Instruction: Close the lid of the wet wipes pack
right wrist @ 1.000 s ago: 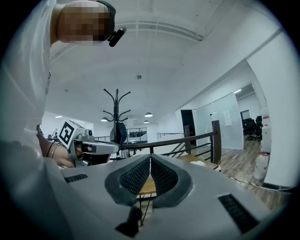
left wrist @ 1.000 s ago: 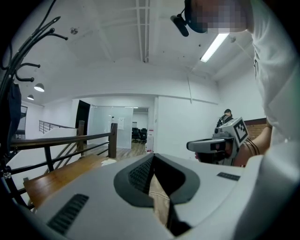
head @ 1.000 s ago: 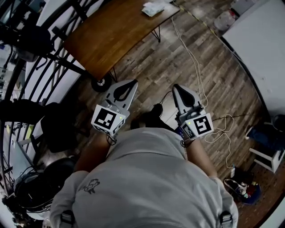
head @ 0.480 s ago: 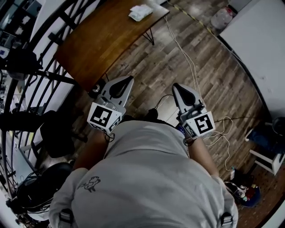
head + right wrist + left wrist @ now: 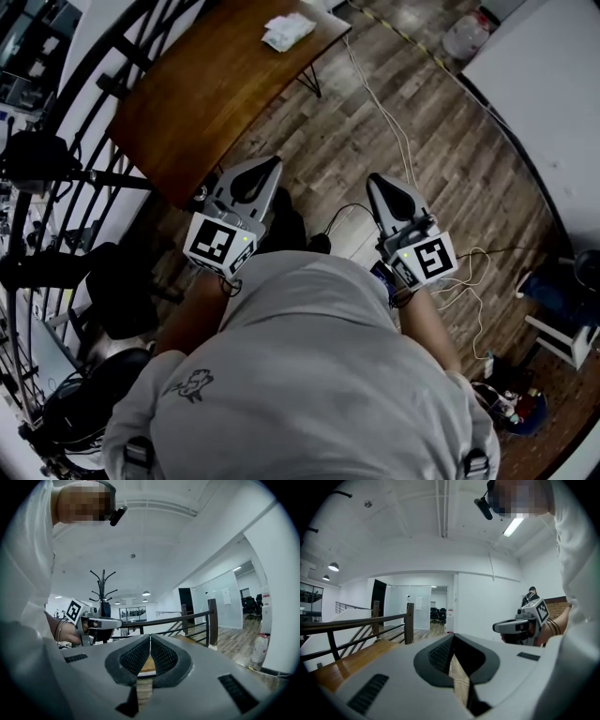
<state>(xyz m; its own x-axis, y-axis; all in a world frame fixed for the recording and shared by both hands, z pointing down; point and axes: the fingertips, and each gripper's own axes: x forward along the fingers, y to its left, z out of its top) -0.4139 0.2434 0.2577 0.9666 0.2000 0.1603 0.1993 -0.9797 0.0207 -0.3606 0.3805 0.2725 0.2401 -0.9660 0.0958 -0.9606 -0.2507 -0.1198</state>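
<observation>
The wet wipes pack (image 5: 288,31) is a small white packet lying near the far corner of the brown wooden table (image 5: 206,94); its lid is too small to make out. Both grippers are held level in front of the person, well short of the pack. My left gripper (image 5: 272,162) hangs by the table's near corner, its jaws closed tip to tip on nothing, as the left gripper view (image 5: 452,635) also shows. Over the plank floor, my right gripper (image 5: 372,177) is shut and empty, its pads meeting in the right gripper view (image 5: 150,636).
A black curved railing (image 5: 84,56) runs along the left behind the table. White cables (image 5: 394,122) trail over the floor ahead. A white counter (image 5: 544,103) and a plastic bottle (image 5: 466,37) stand at the right, a white stool (image 5: 562,333) lower right.
The person has moved toward the table, carrying both grippers along. The table corner now sits beside the left gripper, and the pack has shifted left and lower in the head view. Both jaws stay shut.
</observation>
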